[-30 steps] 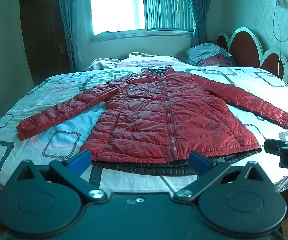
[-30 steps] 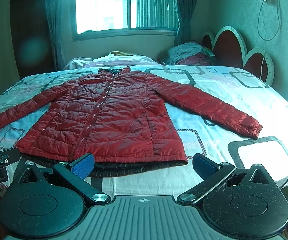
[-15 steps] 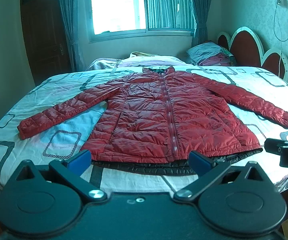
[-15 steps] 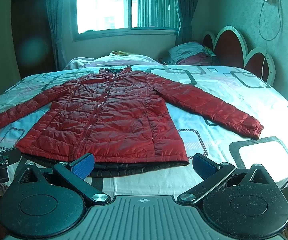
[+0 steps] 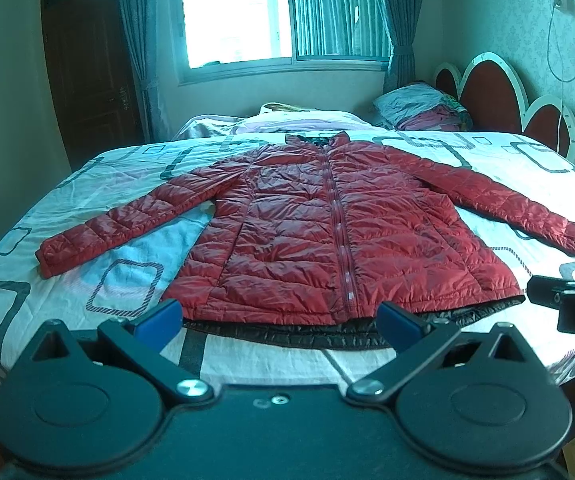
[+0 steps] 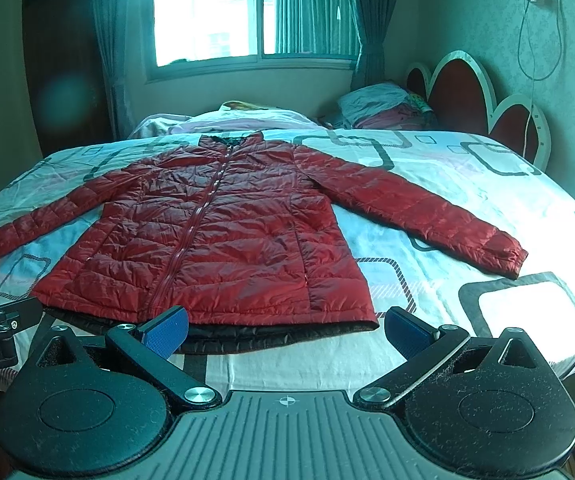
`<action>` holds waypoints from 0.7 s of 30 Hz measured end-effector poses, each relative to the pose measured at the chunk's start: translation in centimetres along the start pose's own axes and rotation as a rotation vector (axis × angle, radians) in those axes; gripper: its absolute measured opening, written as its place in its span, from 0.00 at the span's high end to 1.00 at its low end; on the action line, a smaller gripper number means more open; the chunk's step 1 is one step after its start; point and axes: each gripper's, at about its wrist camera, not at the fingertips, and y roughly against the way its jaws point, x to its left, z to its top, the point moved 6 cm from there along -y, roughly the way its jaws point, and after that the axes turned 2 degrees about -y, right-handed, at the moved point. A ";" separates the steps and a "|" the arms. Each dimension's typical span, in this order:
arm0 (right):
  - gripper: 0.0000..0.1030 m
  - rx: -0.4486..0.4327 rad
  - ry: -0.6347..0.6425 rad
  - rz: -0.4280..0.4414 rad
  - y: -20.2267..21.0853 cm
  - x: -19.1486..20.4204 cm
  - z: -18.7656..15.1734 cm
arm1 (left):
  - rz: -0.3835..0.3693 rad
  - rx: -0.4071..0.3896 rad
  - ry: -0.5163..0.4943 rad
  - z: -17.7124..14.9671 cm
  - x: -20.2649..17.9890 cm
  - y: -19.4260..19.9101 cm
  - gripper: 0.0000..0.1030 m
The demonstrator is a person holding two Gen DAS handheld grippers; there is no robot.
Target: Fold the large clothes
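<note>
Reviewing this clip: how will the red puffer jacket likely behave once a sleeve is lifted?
The red puffer jacket looks floppy: it lies flat and creased on the bed, so a lifted sleeve would probably droop. Its glossy shell may slip in a pinch. Thin quilting suggests it is light for its size.

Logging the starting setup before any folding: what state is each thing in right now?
Red puffer jacket: spread flat on the bed, zipped, both sleeves out, unfolded.
Left gripper: open, empty, near the hem.
Right gripper: open, empty, near the hem.
Curtains: drawn aside.
Dark door: closed.
</note>
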 end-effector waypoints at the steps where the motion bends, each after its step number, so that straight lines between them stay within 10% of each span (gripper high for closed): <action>1: 0.00 0.000 0.000 0.001 0.0 0.0 0.0 | -0.001 -0.001 0.000 0.0 0.0 0.0 0.00; 21: 0.00 0.001 0.002 0.005 0.0 0.0 -0.1 | 0.006 0.001 0.001 -0.3 0.4 -0.1 0.00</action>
